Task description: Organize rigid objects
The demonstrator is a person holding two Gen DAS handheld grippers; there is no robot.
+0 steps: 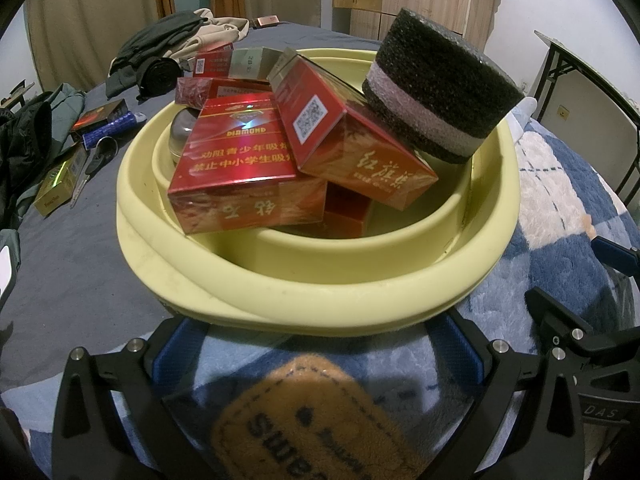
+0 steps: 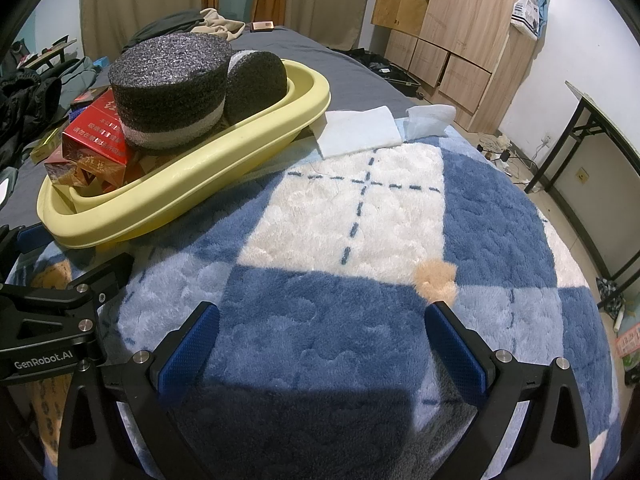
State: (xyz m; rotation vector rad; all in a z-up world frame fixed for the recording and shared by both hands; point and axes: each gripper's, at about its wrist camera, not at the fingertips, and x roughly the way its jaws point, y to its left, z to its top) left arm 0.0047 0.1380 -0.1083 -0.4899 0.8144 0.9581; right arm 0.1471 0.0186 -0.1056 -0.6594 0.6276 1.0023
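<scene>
A pale yellow basin (image 1: pixel 320 280) sits on the bed, piled with several red cigarette boxes (image 1: pixel 244 160), a tilted red box (image 1: pixel 352 148), a silver round tin (image 1: pixel 182 132) and a black foam cylinder with a white band (image 1: pixel 436 80). My left gripper (image 1: pixel 320 344) is open just below the basin's near rim, and its blue pads (image 1: pixel 176 356) reach under that rim with only blanket between them. The right gripper (image 2: pixel 320 340) is open over the blue and white plush blanket (image 2: pixel 360 220), to the right of the basin (image 2: pixel 180 184). A second foam piece (image 2: pixel 256 80) lies behind the foam cylinder (image 2: pixel 172 84).
Loose boxes (image 1: pixel 96 116), a gold box (image 1: pixel 56 184) and a metal tool (image 1: pixel 92 164) lie on the grey sheet left of the basin, with clothes (image 1: pixel 168 40) behind. White folded cloths (image 2: pixel 360 130) lie beyond the blanket. A wooden wardrobe (image 2: pixel 460 32) and a folding table (image 2: pixel 600 120) stand to the right.
</scene>
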